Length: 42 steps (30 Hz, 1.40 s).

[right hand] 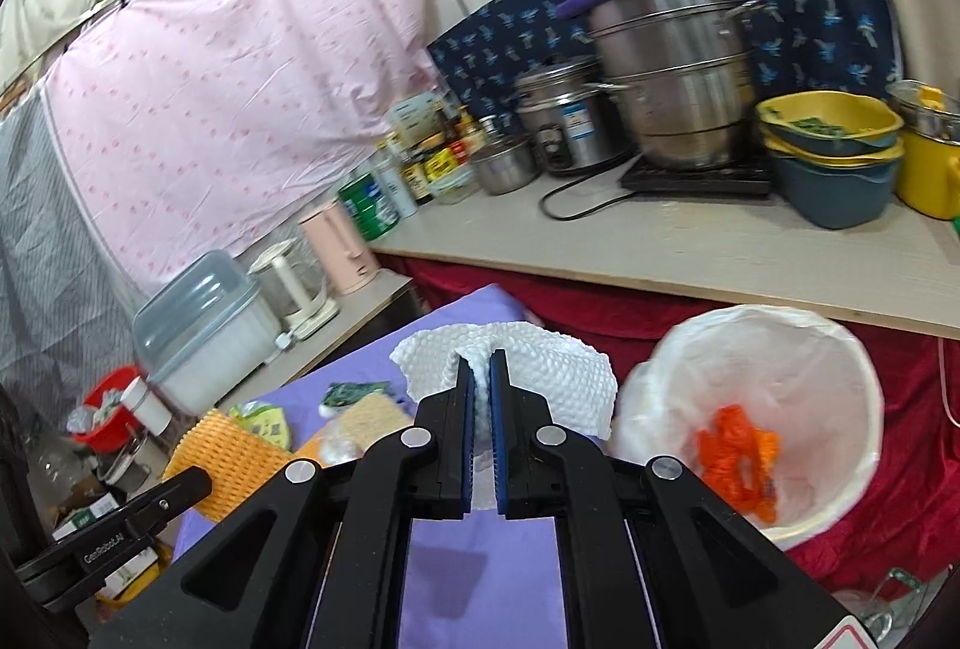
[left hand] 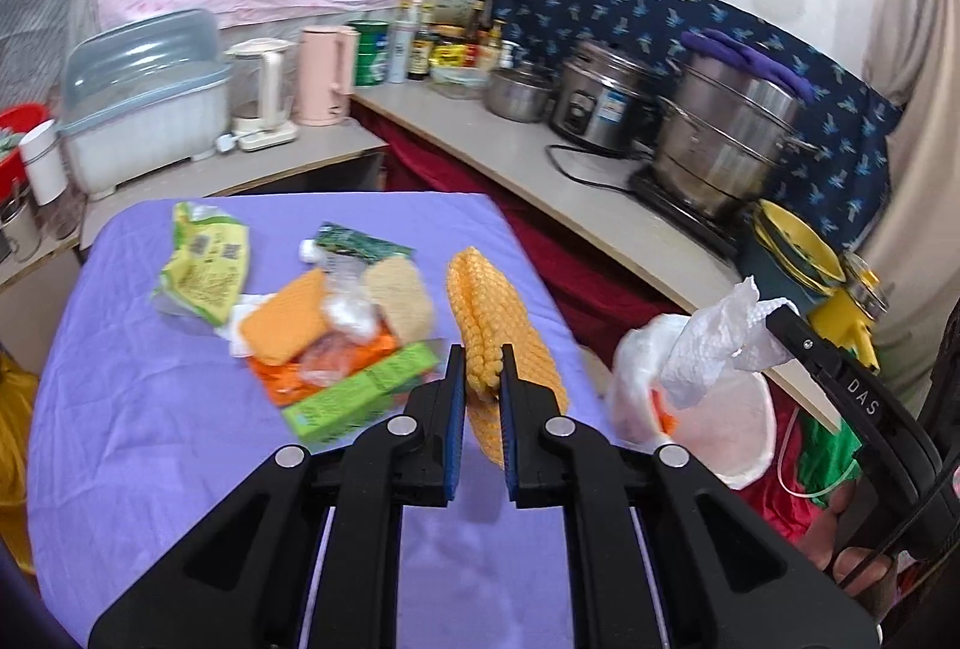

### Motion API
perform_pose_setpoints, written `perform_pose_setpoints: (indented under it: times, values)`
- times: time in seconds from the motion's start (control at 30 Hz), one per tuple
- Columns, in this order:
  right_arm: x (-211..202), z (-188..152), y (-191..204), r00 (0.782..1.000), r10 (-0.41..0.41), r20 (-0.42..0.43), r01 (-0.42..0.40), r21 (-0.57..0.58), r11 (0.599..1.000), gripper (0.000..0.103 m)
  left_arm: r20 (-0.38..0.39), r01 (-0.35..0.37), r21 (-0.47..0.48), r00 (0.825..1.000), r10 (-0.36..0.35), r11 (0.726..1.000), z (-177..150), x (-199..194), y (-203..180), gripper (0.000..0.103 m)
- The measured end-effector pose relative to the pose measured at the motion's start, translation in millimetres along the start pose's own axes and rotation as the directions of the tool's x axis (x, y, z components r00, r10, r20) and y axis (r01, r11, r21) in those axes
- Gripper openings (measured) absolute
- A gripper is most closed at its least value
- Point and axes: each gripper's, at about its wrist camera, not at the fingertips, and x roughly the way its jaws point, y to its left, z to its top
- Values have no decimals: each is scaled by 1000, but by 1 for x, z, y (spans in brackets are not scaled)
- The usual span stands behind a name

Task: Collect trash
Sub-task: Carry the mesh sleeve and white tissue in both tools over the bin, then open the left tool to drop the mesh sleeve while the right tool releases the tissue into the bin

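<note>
Gripping the orange mesh (left hand: 480, 349) in my left tongs (left hand: 482, 379) and paper towel (right hand: 510, 379) in my right tongs (right hand: 482, 391), I may miss the bin (right hand: 798, 337), because both pieces hang loosely.

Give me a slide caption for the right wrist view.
Right gripper shut on a white paper towel, beside the lined bin holding orange trash.

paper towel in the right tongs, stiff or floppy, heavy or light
Probably floppy: the paper towel crumples and droops around the right tongs. Likely very light, being a thin embossed sheet. It could catch on the lined trash bin rim.
</note>
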Motion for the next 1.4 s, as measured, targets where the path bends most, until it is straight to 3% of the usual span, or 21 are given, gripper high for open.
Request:
perform_pose_setpoints:
  times: [0.4,0.7,1.0,1.33,1.4]
  values:
    - [-52,4,-104,988,-145,49,140,98,985,5,-62,123,155,991,-115,980,-16,31,-123,10]
    - [-60,-1,-151,979,-199,39,192,137,972,5,-105,164,239,984,-142,957,-26,53,-180,10]
    - [-49,-7,-182,975,-224,15,217,182,959,5,-135,189,285,978,-156,940,-24,79,-216,10]
    - [-33,-12,-192,974,-228,-10,226,194,955,5,-184,200,282,971,-152,938,-25,118,-227,11]
    - [-30,-13,-193,973,-229,-16,228,194,954,5,-185,201,281,971,-153,939,-24,123,-228,15]
